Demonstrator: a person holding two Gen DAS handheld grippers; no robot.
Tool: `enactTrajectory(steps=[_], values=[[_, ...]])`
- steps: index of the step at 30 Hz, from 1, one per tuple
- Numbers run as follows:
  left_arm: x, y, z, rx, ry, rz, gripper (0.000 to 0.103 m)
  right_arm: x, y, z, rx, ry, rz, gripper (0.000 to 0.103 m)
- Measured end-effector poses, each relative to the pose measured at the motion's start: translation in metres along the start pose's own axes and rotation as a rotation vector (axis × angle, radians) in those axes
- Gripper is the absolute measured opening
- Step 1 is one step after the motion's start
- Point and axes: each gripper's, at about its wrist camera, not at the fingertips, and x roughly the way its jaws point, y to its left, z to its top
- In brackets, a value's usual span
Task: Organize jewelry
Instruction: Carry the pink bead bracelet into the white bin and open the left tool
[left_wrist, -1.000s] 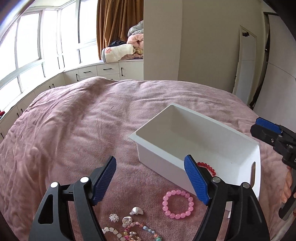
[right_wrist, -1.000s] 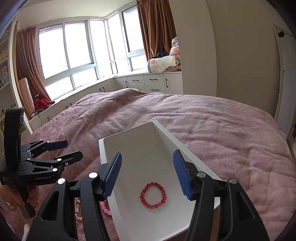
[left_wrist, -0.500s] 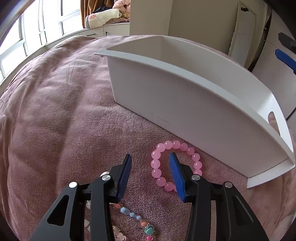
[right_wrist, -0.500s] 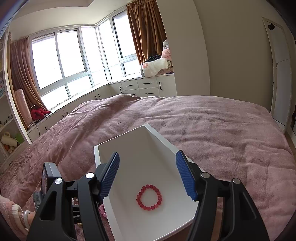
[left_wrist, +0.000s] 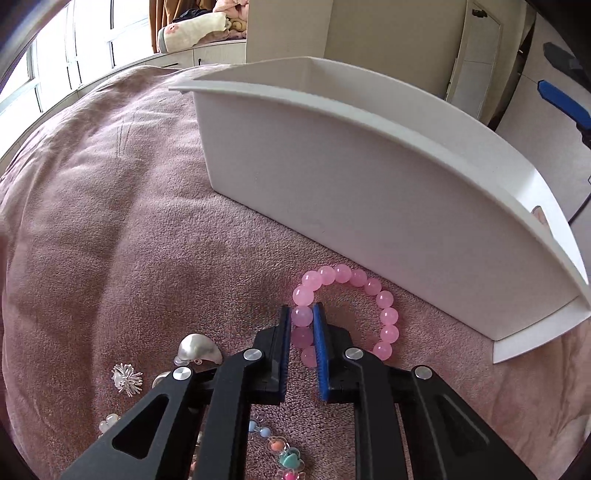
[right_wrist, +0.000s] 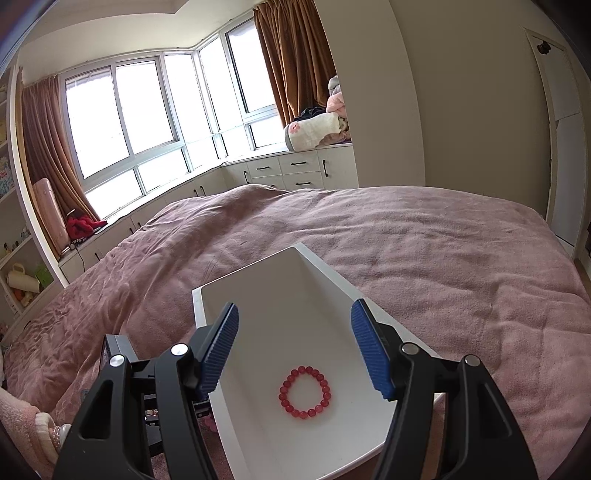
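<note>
A pink bead bracelet (left_wrist: 384, 317) lies on the pink bedspread just in front of the white bin (left_wrist: 369, 184). My left gripper (left_wrist: 302, 317) is shut on the bracelet's left side, beads pinched between its blue pads, still down on the bed. My right gripper (right_wrist: 295, 332) is open and empty, held above the white bin (right_wrist: 258, 295), where a red bead bracelet (right_wrist: 305, 392) lies on the floor of the bin.
Small jewelry lies on the bed near my left gripper: a silver shell piece (left_wrist: 197, 349), a spiky silver brooch (left_wrist: 126, 379), and a coloured charm chain (left_wrist: 280, 450). The pink bedspread (right_wrist: 443, 251) stretches beyond the bin. Cabinets and windows stand behind.
My left gripper dropped to the bed beside the bin, moved over the pink bracelet and closed on it. My right gripper stayed open above the bin, rising slightly.
</note>
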Motion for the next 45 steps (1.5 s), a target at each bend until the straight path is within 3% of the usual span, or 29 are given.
enactTrajectory(steps=[7,15,22,29,39,41,43,45], values=[[-0.056,-0.015,0.028,0.064,-0.076,-0.058,0.017,0.002,0.001,-0.001,-0.001,0.008,-0.004,0.063],[-0.112,-0.041,0.066,0.135,-0.149,-0.025,0.017,0.002,0.0,0.0,-0.002,0.018,-0.002,0.064],[-0.143,-0.055,0.113,0.137,-0.249,-0.023,0.017,0.003,-0.003,-0.002,-0.008,0.038,-0.011,0.064],[-0.12,-0.058,0.135,0.072,-0.264,-0.017,0.017,0.006,-0.003,-0.004,-0.017,0.05,-0.008,0.065],[-0.05,-0.053,0.129,-0.002,-0.205,-0.006,0.017,0.014,0.0,-0.008,-0.031,0.075,-0.012,0.068],[-0.049,-0.048,0.125,-0.046,-0.236,-0.004,0.025,0.015,0.0,-0.009,-0.03,0.081,-0.012,0.069],[-0.054,-0.046,0.123,-0.07,-0.274,0.017,0.053,0.016,0.001,-0.01,-0.032,0.08,-0.014,0.072],[-0.062,-0.044,0.121,-0.06,-0.309,0.031,0.059,0.016,0.002,-0.01,-0.034,0.081,-0.013,0.072]])
